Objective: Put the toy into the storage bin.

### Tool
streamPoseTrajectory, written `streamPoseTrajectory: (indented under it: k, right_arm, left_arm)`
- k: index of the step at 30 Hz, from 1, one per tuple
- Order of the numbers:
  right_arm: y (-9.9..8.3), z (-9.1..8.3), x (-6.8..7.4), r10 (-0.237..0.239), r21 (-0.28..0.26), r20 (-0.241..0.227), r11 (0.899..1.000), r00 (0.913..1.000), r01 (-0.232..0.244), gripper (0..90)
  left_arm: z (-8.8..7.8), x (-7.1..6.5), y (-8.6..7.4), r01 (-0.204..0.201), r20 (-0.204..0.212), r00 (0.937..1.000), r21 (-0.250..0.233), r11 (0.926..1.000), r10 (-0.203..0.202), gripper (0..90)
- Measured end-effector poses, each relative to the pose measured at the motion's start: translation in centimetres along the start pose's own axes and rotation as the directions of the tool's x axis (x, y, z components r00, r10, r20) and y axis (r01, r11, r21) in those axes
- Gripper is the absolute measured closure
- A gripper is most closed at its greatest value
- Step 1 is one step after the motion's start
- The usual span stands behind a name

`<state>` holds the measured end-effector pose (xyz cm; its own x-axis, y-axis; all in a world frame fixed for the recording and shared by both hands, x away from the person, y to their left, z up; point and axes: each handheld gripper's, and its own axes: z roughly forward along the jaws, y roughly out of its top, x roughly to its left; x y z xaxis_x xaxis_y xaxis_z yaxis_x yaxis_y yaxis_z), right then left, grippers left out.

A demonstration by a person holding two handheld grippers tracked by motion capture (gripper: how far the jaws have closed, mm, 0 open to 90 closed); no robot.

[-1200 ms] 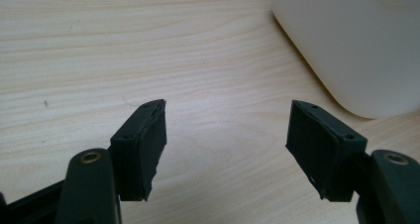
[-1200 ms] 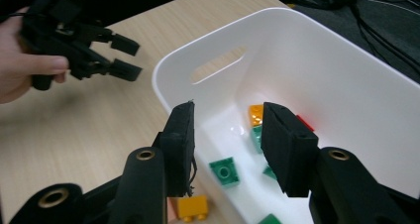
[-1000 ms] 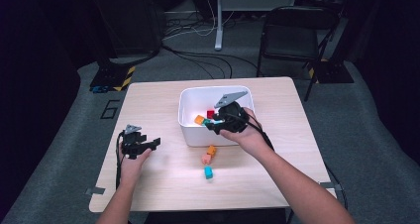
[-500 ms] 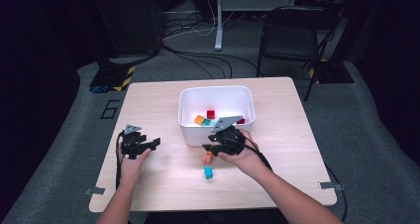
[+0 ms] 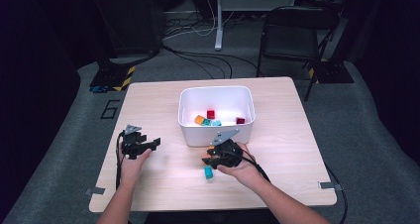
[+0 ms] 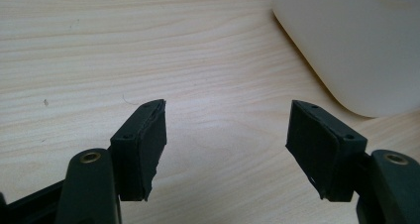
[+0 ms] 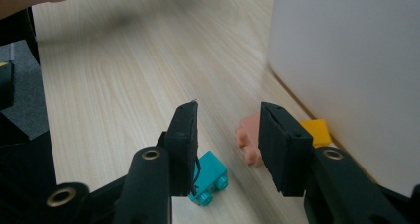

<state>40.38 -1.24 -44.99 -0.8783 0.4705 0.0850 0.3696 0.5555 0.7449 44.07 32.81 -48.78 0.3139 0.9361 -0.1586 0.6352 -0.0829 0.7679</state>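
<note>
A white bin (image 5: 216, 89) stands mid-table with several small bricks inside, among them an orange one (image 5: 199, 119) and a red one (image 5: 210, 114). In front of it a teal brick (image 5: 208, 172) lies on the table. My right gripper (image 5: 207, 160) hangs low just over that spot. In the right gripper view its jaws (image 7: 228, 116) stand a little apart with bare wood between them; the teal brick (image 7: 212, 173) is by the left jaw, a pink brick (image 7: 248, 137) and an orange brick (image 7: 316, 132) by the right one. My left gripper (image 5: 154, 143) rests open to the left, its jaws (image 6: 228, 115) wide apart and empty.
The bin's wall (image 7: 346, 60) rises close on the right of the right gripper, and its corner (image 6: 356, 45) lies ahead of the left gripper. A black folding chair (image 5: 292, 30) and floor cables lie beyond the table's far edge.
My right hand has come down and toward me, from above the bin's front rim to the table in front of it, over the loose bricks. The left hand has stayed put.
</note>
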Motion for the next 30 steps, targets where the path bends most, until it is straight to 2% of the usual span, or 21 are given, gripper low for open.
streamPoseTrajectory:
  k: [3,12,15,21,30]
  right_arm:
    - [-0.5,0.5,0.2,0.012,0.005,-0.019,1.000,0.9997,-0.012,58.5]
    - [-1.5,2.0,0.7,-0.016,0.022,-0.038,1.000,0.9992,0.017,56.4]
    - [-1.8,2.4,0.8,-0.012,0.027,-0.040,1.000,0.9991,0.013,55.5]
    - [-2.0,3.3,1.3,-0.031,0.053,-0.065,0.998,0.9974,0.034,51.7]
    - [-2.9,3.1,1.5,-0.035,0.080,-0.067,0.996,0.9972,0.040,51.7]
  left_arm:
    - [-0.1,0.0,0.0,0.002,0.000,1.0000,0.003,1.0000,-0.002,31.3]
    - [-0.1,0.1,-0.1,0.004,-0.001,1.0000,0.006,1.0000,-0.004,31.4]
    - [-0.1,0.1,-0.1,0.006,-0.001,1.0000,0.003,1.0000,-0.006,31.3]
    - [-0.1,0.1,-0.1,0.006,0.000,1.0000,0.004,1.0000,-0.006,31.3]
    - [-0.1,0.3,-0.1,0.010,-0.001,1.0000,0.003,1.0000,-0.010,31.4]
